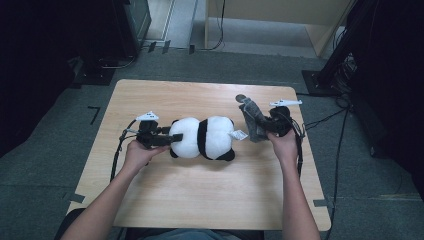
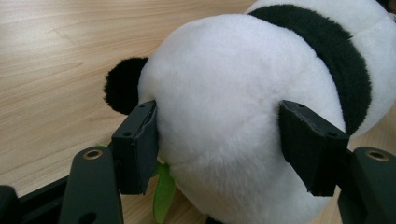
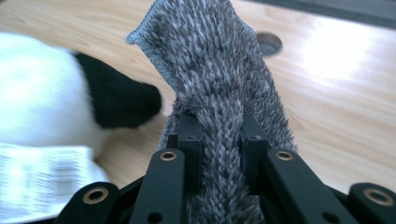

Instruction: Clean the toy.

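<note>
The left gripper (image 1: 172,138) has its 2 jaws clamped on the white end of the plush panda (image 1: 204,137), squeezing the fluff from both sides. The panda lies flat on the table (image 1: 200,200), long axis running straight away from those jaws toward the right gripper (image 1: 262,125), which pinches a grey fuzzy cloth (image 1: 252,119) pointing up and away.

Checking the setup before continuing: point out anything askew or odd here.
Nothing looks damaged or spilled. The panda plush lies on its side on the table, and the grey cloth hangs bunched in the right tool.
</note>
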`<state>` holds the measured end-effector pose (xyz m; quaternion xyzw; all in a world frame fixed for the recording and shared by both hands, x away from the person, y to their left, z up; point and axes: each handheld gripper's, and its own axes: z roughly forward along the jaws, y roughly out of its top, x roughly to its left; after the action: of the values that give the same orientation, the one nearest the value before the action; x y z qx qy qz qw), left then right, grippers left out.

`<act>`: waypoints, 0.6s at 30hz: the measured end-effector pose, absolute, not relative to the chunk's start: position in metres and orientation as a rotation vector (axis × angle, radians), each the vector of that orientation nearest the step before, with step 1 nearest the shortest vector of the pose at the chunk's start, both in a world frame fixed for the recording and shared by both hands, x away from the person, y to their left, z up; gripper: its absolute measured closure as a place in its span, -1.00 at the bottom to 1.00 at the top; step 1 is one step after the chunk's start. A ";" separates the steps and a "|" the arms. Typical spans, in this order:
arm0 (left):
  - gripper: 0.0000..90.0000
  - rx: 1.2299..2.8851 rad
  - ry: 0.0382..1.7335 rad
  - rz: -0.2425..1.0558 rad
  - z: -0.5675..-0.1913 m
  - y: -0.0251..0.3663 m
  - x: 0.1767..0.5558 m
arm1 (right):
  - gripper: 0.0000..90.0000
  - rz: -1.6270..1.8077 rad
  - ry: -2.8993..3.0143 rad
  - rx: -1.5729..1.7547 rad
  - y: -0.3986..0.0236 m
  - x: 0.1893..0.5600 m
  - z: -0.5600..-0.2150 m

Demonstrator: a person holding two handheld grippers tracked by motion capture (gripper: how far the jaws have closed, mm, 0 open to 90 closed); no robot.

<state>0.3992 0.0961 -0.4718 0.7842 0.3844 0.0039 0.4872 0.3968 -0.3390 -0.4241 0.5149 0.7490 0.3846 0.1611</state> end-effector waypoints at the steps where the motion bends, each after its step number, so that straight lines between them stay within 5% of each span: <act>1: -0.29 1.902 0.942 0.004 -0.472 0.096 0.399 | 0.71 1.111 2.141 1.461 -0.336 0.397 -0.420; 18: -0.31 1.886 0.938 0.045 -0.464 0.096 0.394 | 0.71 1.243 2.316 1.200 -0.262 0.383 -0.363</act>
<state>0.3936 0.0960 -0.4642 0.7781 0.3870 0.0185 0.4944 0.3829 -0.2622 -0.3626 0.4119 0.7952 0.4268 0.1258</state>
